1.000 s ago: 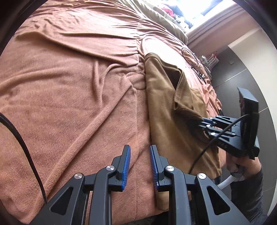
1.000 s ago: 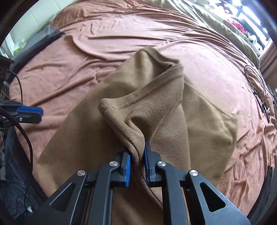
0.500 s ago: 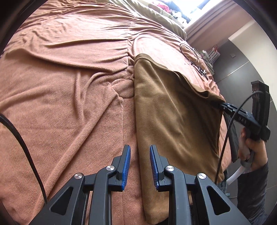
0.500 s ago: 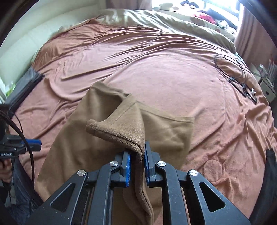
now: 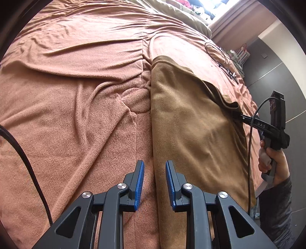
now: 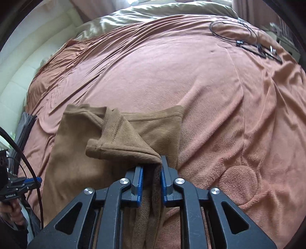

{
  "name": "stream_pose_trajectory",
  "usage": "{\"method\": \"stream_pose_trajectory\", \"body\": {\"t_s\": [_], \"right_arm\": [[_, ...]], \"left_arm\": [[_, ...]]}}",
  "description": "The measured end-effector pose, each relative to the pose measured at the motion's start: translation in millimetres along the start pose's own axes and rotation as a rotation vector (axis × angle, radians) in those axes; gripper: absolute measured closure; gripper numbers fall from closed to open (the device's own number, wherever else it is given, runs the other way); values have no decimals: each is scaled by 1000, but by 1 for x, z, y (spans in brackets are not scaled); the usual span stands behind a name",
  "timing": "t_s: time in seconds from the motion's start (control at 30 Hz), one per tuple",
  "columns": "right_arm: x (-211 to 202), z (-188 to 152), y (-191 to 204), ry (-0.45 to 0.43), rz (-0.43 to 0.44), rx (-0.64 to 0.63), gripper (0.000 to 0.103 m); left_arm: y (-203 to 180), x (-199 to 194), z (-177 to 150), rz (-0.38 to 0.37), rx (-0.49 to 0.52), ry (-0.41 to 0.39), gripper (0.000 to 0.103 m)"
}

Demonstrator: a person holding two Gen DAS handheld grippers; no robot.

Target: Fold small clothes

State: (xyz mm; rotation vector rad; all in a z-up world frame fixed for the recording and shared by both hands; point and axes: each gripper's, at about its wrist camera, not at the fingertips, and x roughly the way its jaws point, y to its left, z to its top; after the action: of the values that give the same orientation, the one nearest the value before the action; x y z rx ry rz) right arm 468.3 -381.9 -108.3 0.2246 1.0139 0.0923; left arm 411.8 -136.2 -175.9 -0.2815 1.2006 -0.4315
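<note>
A brown fleece garment [image 5: 191, 124] lies along the pink-brown blanket [image 5: 76, 95] on the bed. My right gripper [image 6: 152, 162] grips a folded hem corner of the brown garment [image 6: 76, 153]; its jaws are opening, with the cloth still between the blue pads and held up off the bed. The left wrist view shows the right gripper [image 5: 239, 115] at the garment's right edge, lifting it into a small tent. My left gripper [image 5: 154, 162] hovers open over the garment's near left edge, with nothing between its fingers. The left gripper [image 6: 36, 180] appears at the far left of the right wrist view.
A coiled black cable [image 6: 248, 38] lies on the blanket's far right. An olive duvet [image 6: 153, 15] is bunched at the head of the bed. A person's hand [image 5: 273, 160] holds the right gripper's handle at the bed's edge. Grey floor lies beyond.
My right gripper swung the held hem corner out to the right and rolled, so the folded flap opened and the garment spread flatter. My left gripper drifted slightly along the left edge.
</note>
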Motion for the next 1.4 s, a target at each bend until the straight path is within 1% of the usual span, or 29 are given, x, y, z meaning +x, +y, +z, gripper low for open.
{"method": "stream_pose_trajectory", "body": {"t_s": [0.13, 0.27, 0.33, 0.37, 0.4, 0.43, 0.47, 0.5, 0.57, 0.7, 0.83, 0.87, 0.97, 1.03, 1.1, 1.23, 1.33, 1.4], "right_arm": [[0, 5, -9, -16, 43, 51, 90], [-1, 6, -20, -29, 58, 82, 90], [-6, 4, -25, -48, 67, 104, 87], [-10, 2, -28, -59, 63, 117, 79], [-13, 0, -31, -68, 56, 127, 69], [-16, -3, -32, -75, 54, 132, 64], [-20, -6, -34, -80, 66, 137, 57], [-23, -9, -35, -81, 78, 138, 55], [-28, -16, -36, -73, 91, 134, 55], [-25, -27, -34, -32, 123, 106, 55], [-14, -26, -35, 6, 114, 88, 55], [-11, -24, -36, 13, 99, 87, 55], [-10, -18, -45, -3, 56, 100, 55], [-14, -12, -54, -25, 61, 132, 55], [-15, -8, -61, -33, 77, 146, 55], [-12, -7, -61, -31, 106, 151, 55], [-6, -5, -61, -9, 194, 164, 55], [-1, -5, -61, 6, 229, 155, 55]], "left_arm": [[-2, 7, 4, 18, 2, 7, 78], [-2, 14, 8, 33, -4, 11, 78], [-2, 17, 9, 35, -6, 13, 78], [-2, 19, 9, 37, -6, 14, 78], [-2, 20, 10, 38, -7, 15, 78], [-2, 21, 10, 38, -7, 16, 78], [-2, 22, 11, 38, -6, 17, 78], [-2, 23, 12, 38, -5, 17, 78], [-2, 24, 13, 37, -3, 15, 78], [0, 29, 18, 29, -8, 12, 78], [1, 33, 29, 24, -11, 10, 78], [0, 35, 33, 25, -9, 9, 78], [-2, 39, 44, 26, 2, 7, 78], [-5, 40, 53, 16, 19, -6, 78], [-6, 45, 63, 19, 29, -5, 78], [-4, 53, 79, 11, 25, -5, 78], [-3, 58, 90, 5, 26, -6, 78], [-3, 60, 96, 2, 22, -7, 78]]}}
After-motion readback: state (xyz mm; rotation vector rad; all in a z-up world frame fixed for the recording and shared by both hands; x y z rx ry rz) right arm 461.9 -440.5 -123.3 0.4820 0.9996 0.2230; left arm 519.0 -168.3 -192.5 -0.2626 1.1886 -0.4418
